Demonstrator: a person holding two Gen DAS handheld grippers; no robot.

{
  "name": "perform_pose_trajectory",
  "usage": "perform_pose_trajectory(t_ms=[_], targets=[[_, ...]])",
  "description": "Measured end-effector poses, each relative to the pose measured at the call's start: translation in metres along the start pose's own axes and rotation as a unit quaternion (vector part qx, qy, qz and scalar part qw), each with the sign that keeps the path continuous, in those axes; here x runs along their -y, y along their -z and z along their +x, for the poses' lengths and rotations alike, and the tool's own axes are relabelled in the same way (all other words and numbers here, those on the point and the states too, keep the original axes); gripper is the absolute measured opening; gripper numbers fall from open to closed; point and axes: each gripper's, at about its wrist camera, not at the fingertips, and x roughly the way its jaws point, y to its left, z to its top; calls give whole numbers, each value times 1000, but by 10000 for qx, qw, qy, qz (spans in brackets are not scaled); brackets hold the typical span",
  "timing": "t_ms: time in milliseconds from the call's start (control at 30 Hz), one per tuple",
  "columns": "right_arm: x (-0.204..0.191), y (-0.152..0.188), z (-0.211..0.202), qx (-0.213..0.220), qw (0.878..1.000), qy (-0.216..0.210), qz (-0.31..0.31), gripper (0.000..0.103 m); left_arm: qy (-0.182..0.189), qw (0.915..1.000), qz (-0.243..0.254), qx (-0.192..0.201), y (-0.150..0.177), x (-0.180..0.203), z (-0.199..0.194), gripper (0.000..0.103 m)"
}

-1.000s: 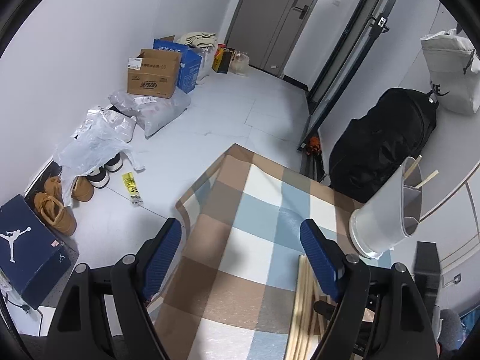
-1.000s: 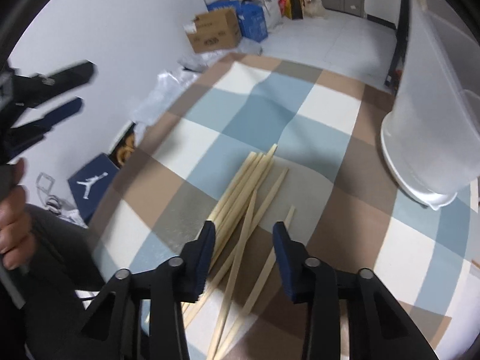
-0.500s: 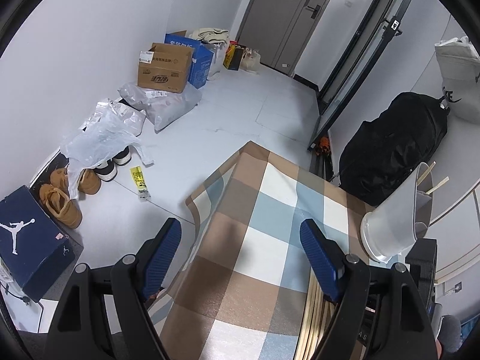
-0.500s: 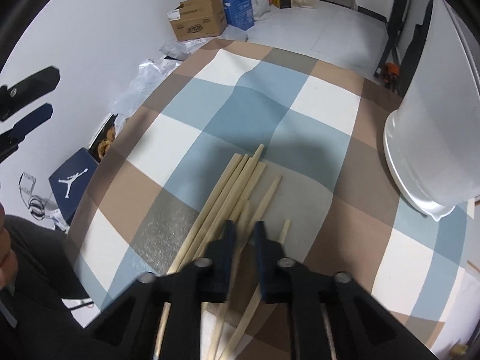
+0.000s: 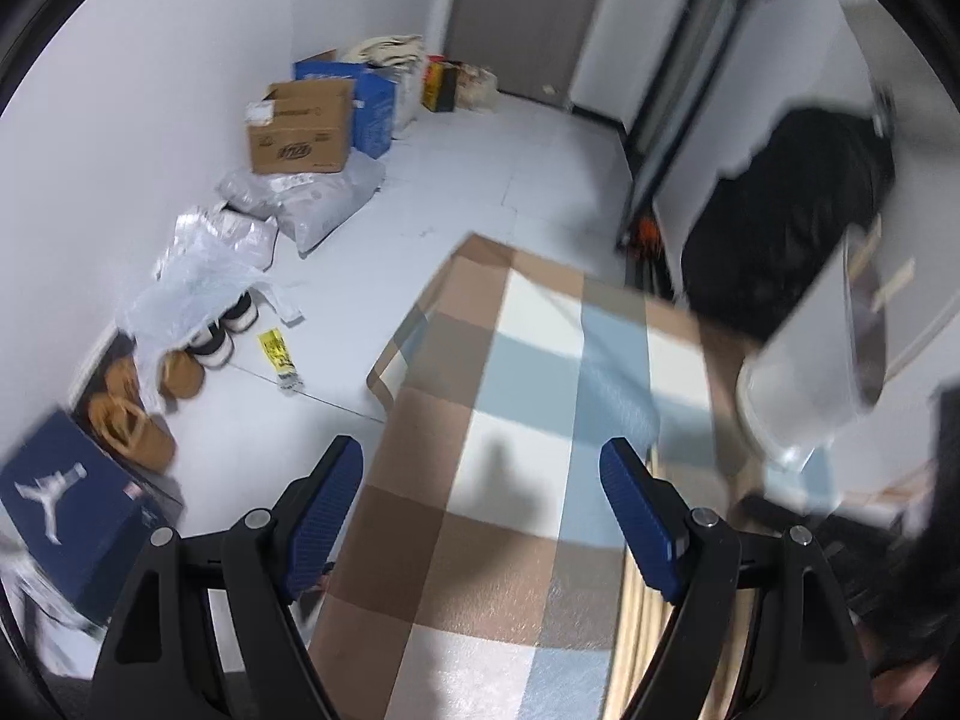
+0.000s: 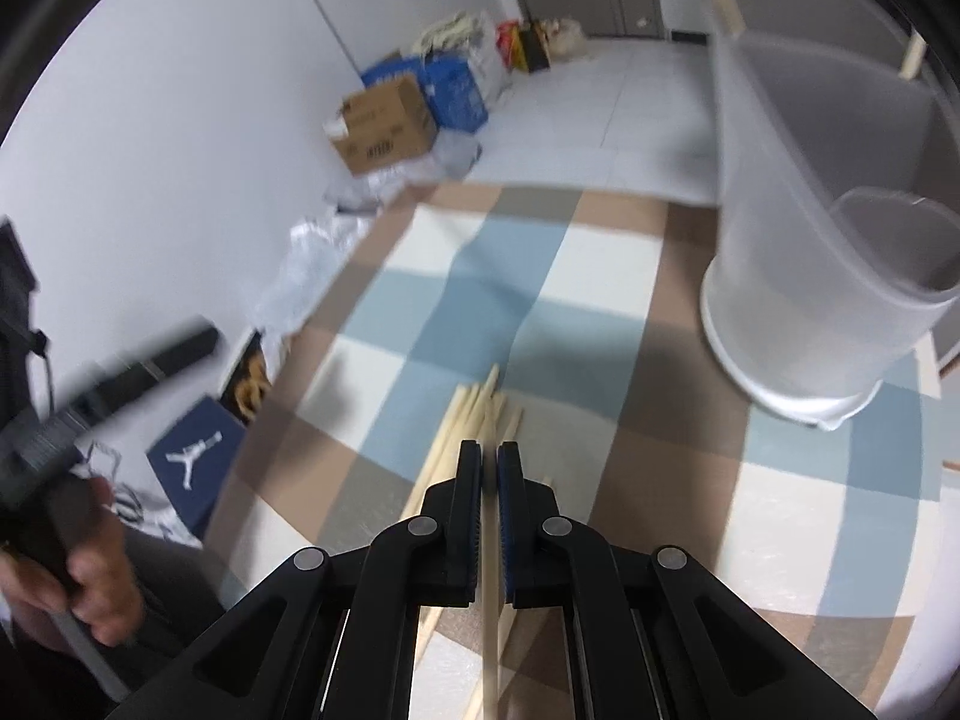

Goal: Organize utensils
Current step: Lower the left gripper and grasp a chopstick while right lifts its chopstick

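Now the right gripper (image 6: 489,468) clamps one chopstick (image 6: 490,408) pointing straight ahead; left gripper (image 5: 480,474) gapes empty.

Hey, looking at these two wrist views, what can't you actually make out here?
- Chopstick in the shut right gripper: its lower end is cut off by the right wrist view's bottom edge.
- Chopstick pile: partly hidden behind the gripper, count unclear.
- White holder: blurred in the left wrist view, contents unclear.

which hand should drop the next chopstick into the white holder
Right. The right gripper is already shut on one chopstick, with the white holder ahead to its right. The left gripper is open and empty over the checked cloth.
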Motion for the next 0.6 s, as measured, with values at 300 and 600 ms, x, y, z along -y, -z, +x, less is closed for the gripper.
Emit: perform_pose_trajectory(t_ms=[300, 600], targets=[[19, -10, -49, 818, 9958, -333, 248, 5, -189, 9929, 999, -624, 19, 42, 30, 78], [29, -10, -64, 1047, 9926, -539, 284, 5, -444, 9901, 957, -931, 19, 48, 49, 78]])
